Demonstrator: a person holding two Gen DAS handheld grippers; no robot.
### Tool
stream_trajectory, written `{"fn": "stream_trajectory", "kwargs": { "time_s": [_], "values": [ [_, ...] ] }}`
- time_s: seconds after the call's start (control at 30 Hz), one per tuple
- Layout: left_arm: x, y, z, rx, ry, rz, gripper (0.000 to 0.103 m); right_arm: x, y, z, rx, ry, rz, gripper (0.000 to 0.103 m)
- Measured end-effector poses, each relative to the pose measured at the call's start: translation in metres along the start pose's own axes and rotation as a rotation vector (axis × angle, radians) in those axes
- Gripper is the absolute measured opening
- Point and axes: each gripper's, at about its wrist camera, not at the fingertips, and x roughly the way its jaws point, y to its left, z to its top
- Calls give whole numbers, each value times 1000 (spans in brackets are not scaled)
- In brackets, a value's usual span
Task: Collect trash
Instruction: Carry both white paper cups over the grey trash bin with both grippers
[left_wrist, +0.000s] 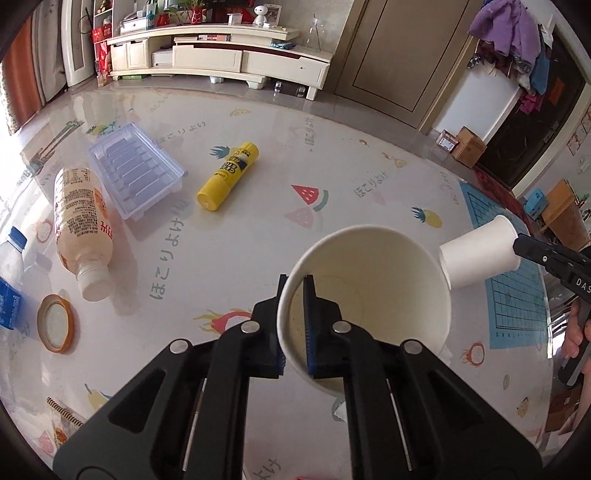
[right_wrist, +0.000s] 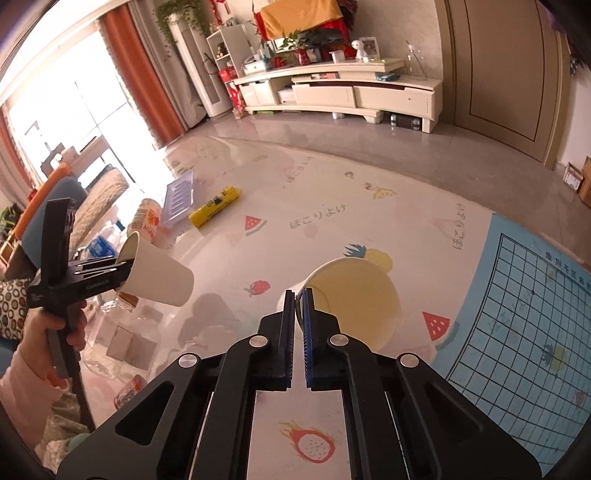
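Each gripper holds a white paper cup by its rim above the fruit-print table. My left gripper (left_wrist: 295, 284) is shut on one paper cup (left_wrist: 388, 280), one finger inside and one outside the rim, mouth toward the camera. It also shows in the right wrist view (right_wrist: 162, 282), at the left gripper (right_wrist: 123, 267). My right gripper (right_wrist: 298, 295) is shut on the rim of the second paper cup (right_wrist: 354, 299). That cup shows in the left wrist view (left_wrist: 480, 251), tilted, base toward the first cup, at the right gripper (left_wrist: 519, 242).
On the table lie a yellow glue stick (left_wrist: 229, 175), a clear plastic tray (left_wrist: 135, 170), a drink bottle (left_wrist: 79, 229), a tape roll (left_wrist: 55, 326) and a water bottle (left_wrist: 13, 254). A blue grid mat (right_wrist: 524, 314) lies at the right.
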Motion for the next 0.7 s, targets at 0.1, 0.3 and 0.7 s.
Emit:
{"fn": "stream_trajectory", "kwargs": {
  "time_s": [0.1, 0.3, 0.7],
  "values": [
    [-15, -9, 0, 35, -22, 13, 6, -10, 16, 3, -20, -12, 27, 5],
    [-51, -8, -4, 44, -65, 35, 6, -28, 47, 8, -65, -25, 63, 5],
    [-132, 10, -20, 51, -163, 100, 6, -70, 107, 12, -121, -68, 156, 5]
  ]
}}
